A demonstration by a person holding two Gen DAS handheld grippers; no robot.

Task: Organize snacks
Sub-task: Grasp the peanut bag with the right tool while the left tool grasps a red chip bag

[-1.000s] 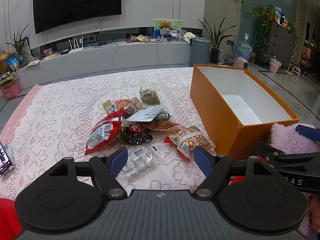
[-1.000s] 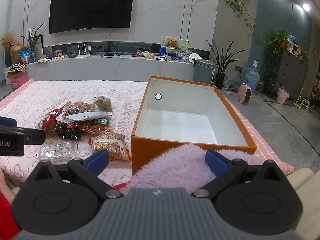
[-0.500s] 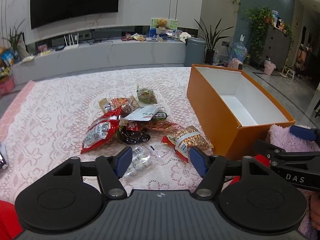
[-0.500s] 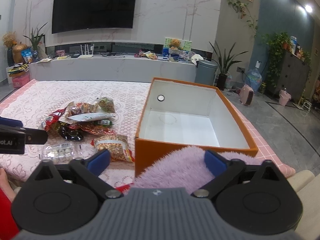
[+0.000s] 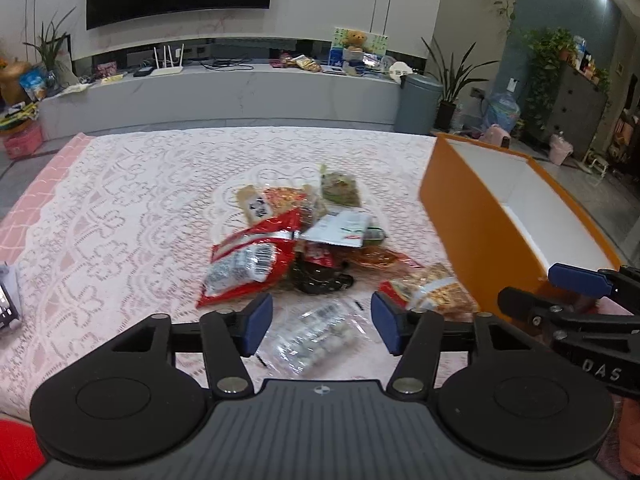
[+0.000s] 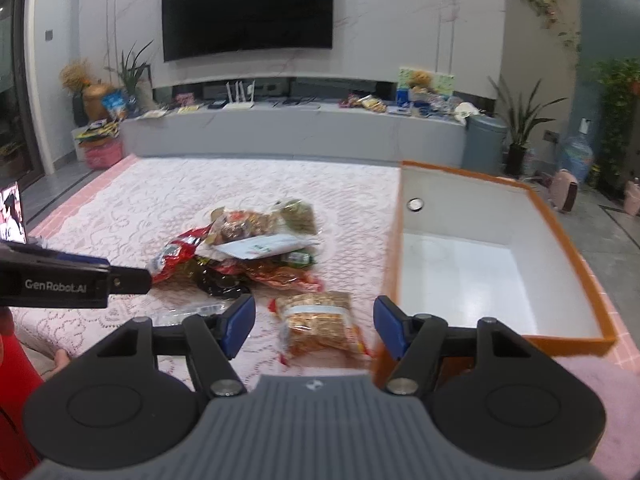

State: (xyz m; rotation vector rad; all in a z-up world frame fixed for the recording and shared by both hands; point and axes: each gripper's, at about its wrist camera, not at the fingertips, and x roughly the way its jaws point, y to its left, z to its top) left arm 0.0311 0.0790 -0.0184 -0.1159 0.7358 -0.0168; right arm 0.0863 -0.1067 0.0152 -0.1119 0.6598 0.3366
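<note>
A pile of snack packets [image 5: 304,236] lies mid-table on the lace cloth; it also shows in the right wrist view [image 6: 248,248]. A clear pack of white candies [image 5: 316,336] lies nearest, between the pads of my open, empty left gripper [image 5: 322,328]. A peanut bag [image 6: 320,320] lies beside the empty orange box [image 6: 560,216], just ahead of my open, empty right gripper [image 6: 314,322]. The box also shows in the left wrist view [image 5: 460,216]. A red bag [image 5: 248,260] lies at the pile's left.
A phone [image 5: 6,304] lies at the table's left edge. A purple fluffy cloth [image 6: 600,384] lies at the near right by the box. A TV bench with clutter [image 5: 240,84] and plants stand beyond the table.
Both grippers have moved forward and left toward the snacks. The right gripper has passed beyond the purple cloth and now faces the peanut bag. Both jaws have narrowed somewhat.
</note>
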